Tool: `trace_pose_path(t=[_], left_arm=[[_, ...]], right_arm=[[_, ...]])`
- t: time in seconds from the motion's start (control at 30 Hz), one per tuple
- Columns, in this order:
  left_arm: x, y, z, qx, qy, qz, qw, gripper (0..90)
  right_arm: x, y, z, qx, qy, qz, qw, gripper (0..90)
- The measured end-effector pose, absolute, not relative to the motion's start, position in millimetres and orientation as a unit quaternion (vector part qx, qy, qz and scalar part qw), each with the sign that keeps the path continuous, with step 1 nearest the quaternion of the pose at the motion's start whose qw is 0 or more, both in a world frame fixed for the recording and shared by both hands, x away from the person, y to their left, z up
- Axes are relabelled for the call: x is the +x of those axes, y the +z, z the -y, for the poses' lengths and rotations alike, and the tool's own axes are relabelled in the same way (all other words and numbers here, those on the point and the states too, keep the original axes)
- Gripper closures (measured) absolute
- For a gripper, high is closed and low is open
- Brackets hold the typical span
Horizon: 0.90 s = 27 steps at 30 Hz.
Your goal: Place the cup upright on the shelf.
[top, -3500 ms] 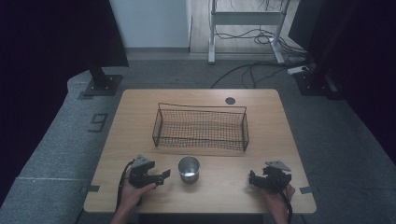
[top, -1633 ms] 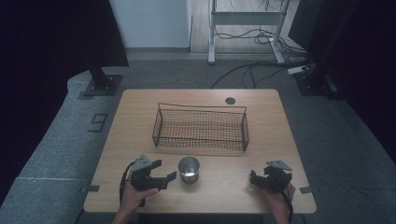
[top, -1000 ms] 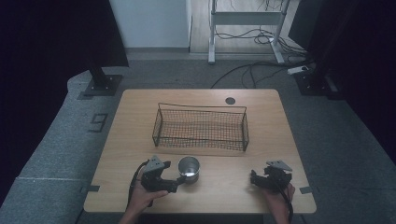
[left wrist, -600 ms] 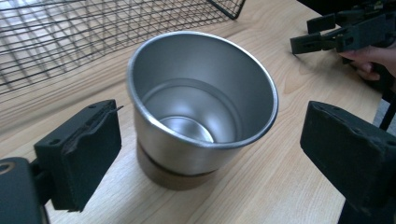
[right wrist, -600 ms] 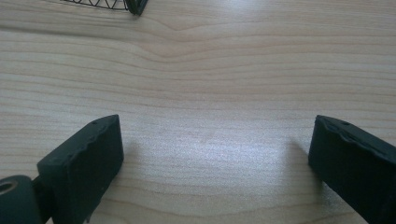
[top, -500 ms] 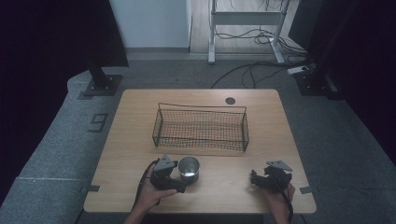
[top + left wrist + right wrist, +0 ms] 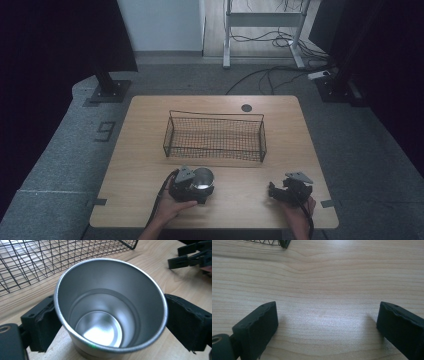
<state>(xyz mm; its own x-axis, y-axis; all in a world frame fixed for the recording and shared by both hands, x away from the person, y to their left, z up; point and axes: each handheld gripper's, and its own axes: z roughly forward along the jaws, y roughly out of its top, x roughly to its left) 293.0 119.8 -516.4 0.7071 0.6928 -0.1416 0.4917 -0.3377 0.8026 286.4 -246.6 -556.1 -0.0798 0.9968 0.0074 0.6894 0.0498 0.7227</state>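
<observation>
1. Now my left gripper (image 7: 105, 322) has its two jaws on either side of the steel cup (image 7: 110, 307). The pads look to be against the wall of the cup or just beside it, but I cannot tell if they really press it.
2. The cup stands upright on the table (image 7: 135, 150), near the front edge and just in front of the wire basket (image 7: 214, 136). It is empty, and I see its bright bottom.
3. My right gripper (image 7: 327, 332) is spread wide and holds nothing. It rests low over bare wood at the right front of the table, well apart from the cup.
4. I judge that the first risk is a slip. The wall of the cup is smooth and round, and it narrows toward the bottom, so a weak squeeze could let it slide down between the pads.
5. The second risk is a tilt. If the jaws close unevenly, the cup could tip or skid on the wood, perhaps against the basket.
6. The third risk is the basket rim. If I carry the cup there too low, its base could catch on the wire.
7. The table is pale wood with a visible grain and a small dark round hole near the far edge.
8. Around it the floor is grey carpet, with black stands, a metal frame and loose cables behind, and the sides of the room are dark.
</observation>
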Motion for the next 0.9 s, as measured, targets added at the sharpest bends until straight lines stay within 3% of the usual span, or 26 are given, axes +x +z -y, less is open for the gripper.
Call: trace_pose_path(t=[0.6,0.9], left_arm=[[291.2,-519.7,-117.6,0.806,0.147,-0.366,0.442,18.9],[287.9,-511.7,-124.0,0.797,0.152,-0.358,0.462,19.2]], right_arm=[[286.4,-556.1,246.7,0.625,0.291,-0.675,0.264,3.8],[286.4,-556.1,246.7,0.625,0.291,-0.675,0.264,3.8]])
